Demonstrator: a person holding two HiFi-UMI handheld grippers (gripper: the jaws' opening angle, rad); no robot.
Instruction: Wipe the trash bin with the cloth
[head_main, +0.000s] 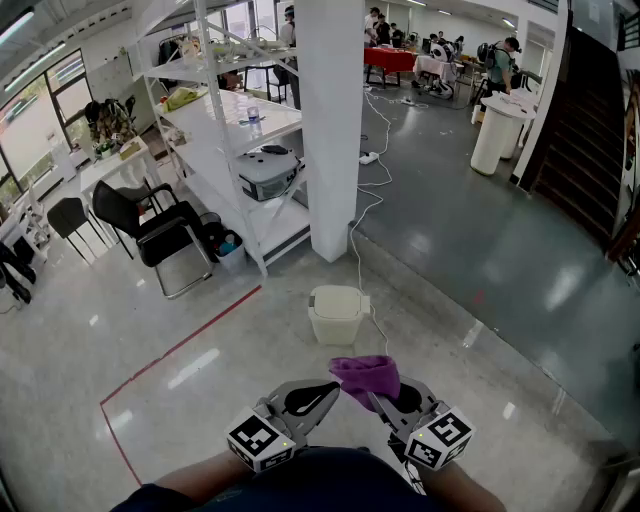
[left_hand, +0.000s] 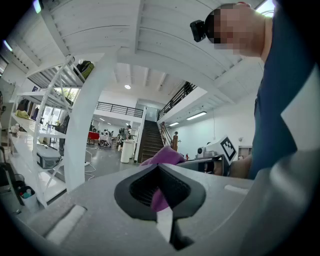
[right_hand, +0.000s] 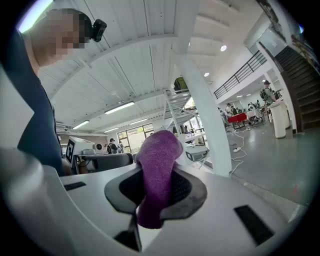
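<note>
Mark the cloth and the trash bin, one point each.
cloth (head_main: 365, 376): head view, middle of the purple bunch.
trash bin (head_main: 335, 328): head view, its front wall.

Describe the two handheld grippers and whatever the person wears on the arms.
Both the left gripper and right gripper have light grey bodies, black ribbed fingers and a white cube with black square markers. The person wears a dark blue top.
</note>
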